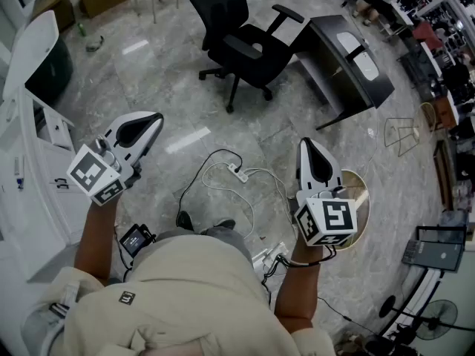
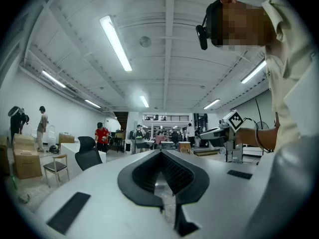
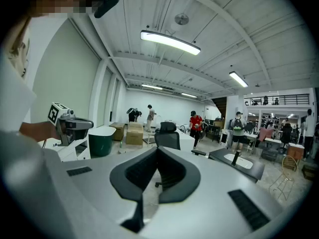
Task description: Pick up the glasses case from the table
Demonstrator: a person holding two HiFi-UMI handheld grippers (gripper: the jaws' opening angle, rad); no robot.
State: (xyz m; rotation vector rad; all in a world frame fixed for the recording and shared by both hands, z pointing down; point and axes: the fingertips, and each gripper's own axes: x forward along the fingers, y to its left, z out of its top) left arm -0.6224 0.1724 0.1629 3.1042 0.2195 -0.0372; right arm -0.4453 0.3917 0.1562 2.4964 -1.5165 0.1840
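Both the left gripper (image 1: 154, 119) and right gripper (image 1: 309, 143) have jaws closed and empty; the glasses case is not surely identifiable, though a pale oblong (image 1: 366, 65) on the table (image 1: 330, 30), well ahead and right of the right jaws, may be it.

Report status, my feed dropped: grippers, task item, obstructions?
Left gripper shut, empty. Right gripper shut, empty. No glasses case in any view. Office chair ahead, apart from both.
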